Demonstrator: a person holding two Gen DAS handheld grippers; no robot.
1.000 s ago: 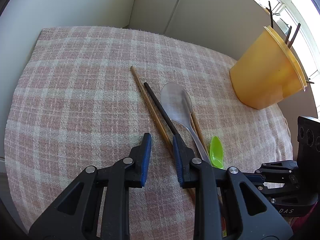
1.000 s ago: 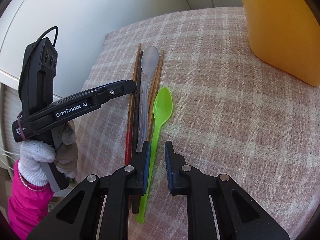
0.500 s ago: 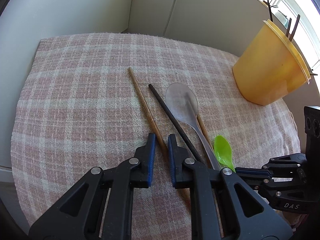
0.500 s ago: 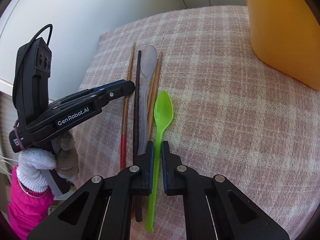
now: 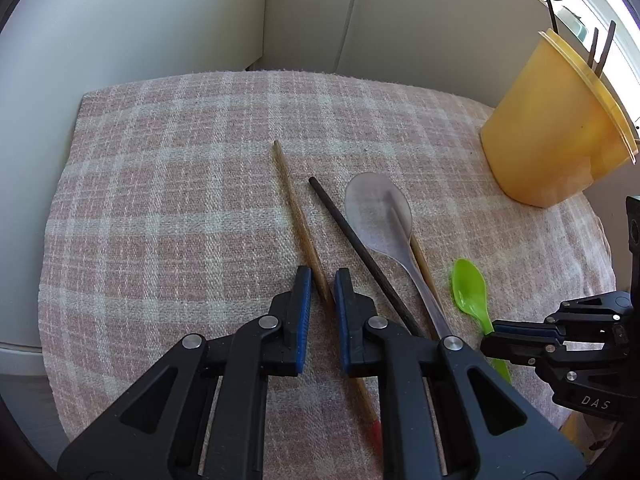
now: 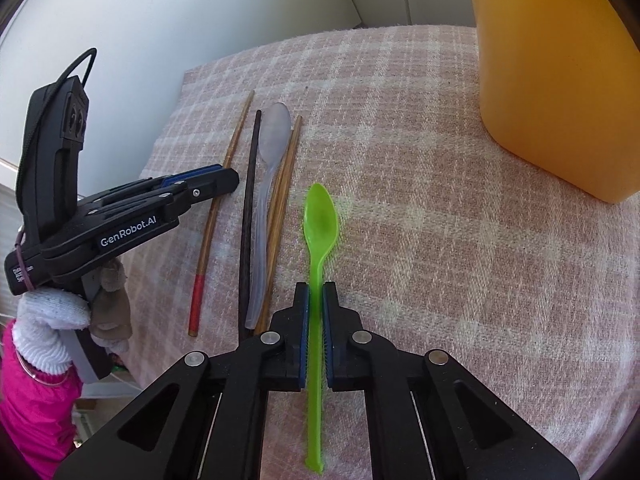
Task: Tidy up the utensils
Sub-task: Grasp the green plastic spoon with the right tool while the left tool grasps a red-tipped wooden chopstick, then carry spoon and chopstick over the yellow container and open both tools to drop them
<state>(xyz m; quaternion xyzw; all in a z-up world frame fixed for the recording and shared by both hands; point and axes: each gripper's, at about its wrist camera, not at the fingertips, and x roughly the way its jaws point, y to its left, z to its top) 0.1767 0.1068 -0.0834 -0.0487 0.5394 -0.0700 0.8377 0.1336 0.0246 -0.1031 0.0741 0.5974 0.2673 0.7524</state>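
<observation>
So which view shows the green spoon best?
The right wrist view: the whole green spoon shows, bowl to handle end, pinched in the right claw. The left wrist view shows only its bowl and part of the handle.

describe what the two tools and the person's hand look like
Both tools are black plastic clamps with blue pads and silver pivot rivets. The left tool has white "GenRobot.AI" lettering on its side, a black camera block above with a looped black cable. The right tool shows "DAS" in white. The left hand wears a white knit glove with grey fingertips, a pink sleeve below it.
</observation>
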